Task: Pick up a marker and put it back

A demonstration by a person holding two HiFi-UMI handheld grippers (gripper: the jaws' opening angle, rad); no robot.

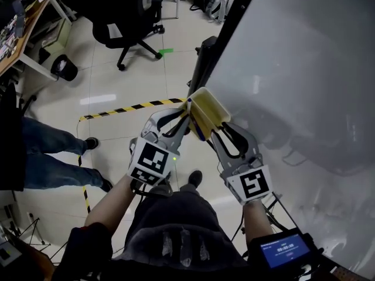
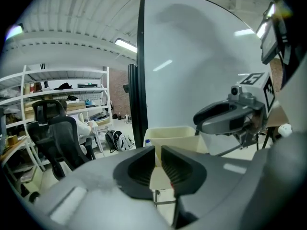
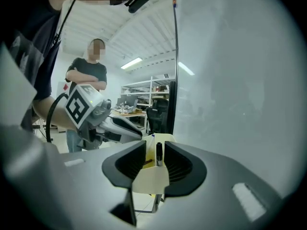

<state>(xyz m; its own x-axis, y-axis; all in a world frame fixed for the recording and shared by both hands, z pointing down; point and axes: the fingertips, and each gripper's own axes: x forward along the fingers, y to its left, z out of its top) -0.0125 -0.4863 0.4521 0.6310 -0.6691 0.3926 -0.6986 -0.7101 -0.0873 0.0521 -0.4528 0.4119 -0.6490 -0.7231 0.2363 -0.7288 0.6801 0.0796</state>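
The left gripper point(image 1: 187, 120) points its dark, ribbed jaws at the left corner of a cream plastic tray point(image 1: 212, 105). In the left gripper view the left gripper point(image 2: 158, 158) has its jaws nearly together. Only a thin slit remains between them, and nothing sits in it; the tray's pale wall point(image 2: 172, 133) shows beyond.

The right gripper point(image 1: 215, 132) reaches to the tray's near right side. In its own view the right gripper point(image 3: 152, 164) has its jaws a little wider apart. A slim black marker point(image 3: 158, 152) stands upright in the gap, over the tray and close to the right jaw, with clear space on its left. I cannot tell whether it touches that jaw.

Each gripper carries a white cube point(image 1: 151, 160) printed with black square markers.

The tray is a shallow, smooth box with rounded corners, fixed at the lower edge of a glossy whiteboard point(image 1: 293, 69) in a black frame point(image 1: 228, 28).

The floor point(image 1: 117, 81) is pale, shiny tile crossed by yellow-and-black striped tape point(image 1: 132, 106). A black office chair point(image 1: 126, 16) stands far left. A person in jeans point(image 1: 47, 151) stands at the left edge.
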